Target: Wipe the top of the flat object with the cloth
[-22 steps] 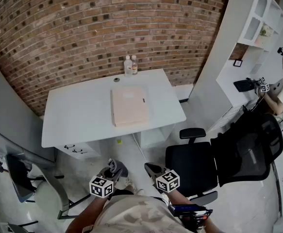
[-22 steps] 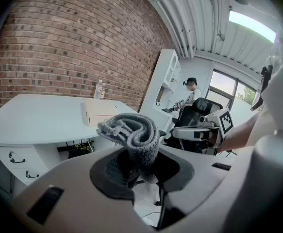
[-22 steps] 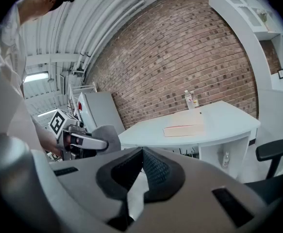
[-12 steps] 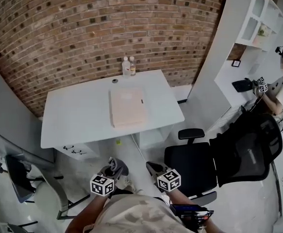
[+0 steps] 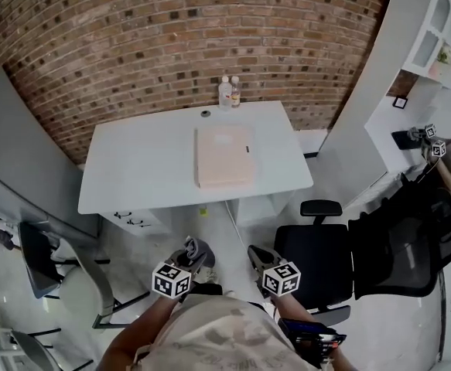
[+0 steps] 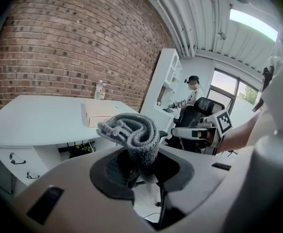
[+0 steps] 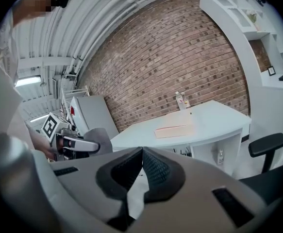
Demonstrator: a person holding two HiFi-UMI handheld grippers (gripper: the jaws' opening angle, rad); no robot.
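Flat pink object (image 5: pixel 224 157) lies mid-worktop (image 5: pixel 136 172), long axis running toward the brick wall (image 5: pixel 132 45); no print legible. Left gripper (image 6: pixel 131 165) clenches the bunched grey cloth (image 6: pixel 131 132); right gripper (image 7: pixel 141 155) closed, empty. Both well short of the worktop.

Red-brown brick wall (image 5: pixel 171 37) — pale mortar lines, darker bricks dotted at random. Plain white table (image 5: pixel 140 168). Pale pink-beige flat box (image 5: pixel 223 161), with a lighter patch near one end and a small dark mark at one edge. Grey ribbed-knit cloth (image 6: pixel 131 130), one shade throughout. Left gripper (image 6: pixel 139 166) and right gripper (image 7: pixel 141 159): off-white shells, black textured pads — black-and-white square markers on the cubes. Black mesh office chair (image 5: pixel 318 261). White wall shelving (image 5: pixel 434 45). Pale grey glossy floor (image 5: pixel 132 246). Beige blotch-patterned shirt (image 5: pixel 210 331).
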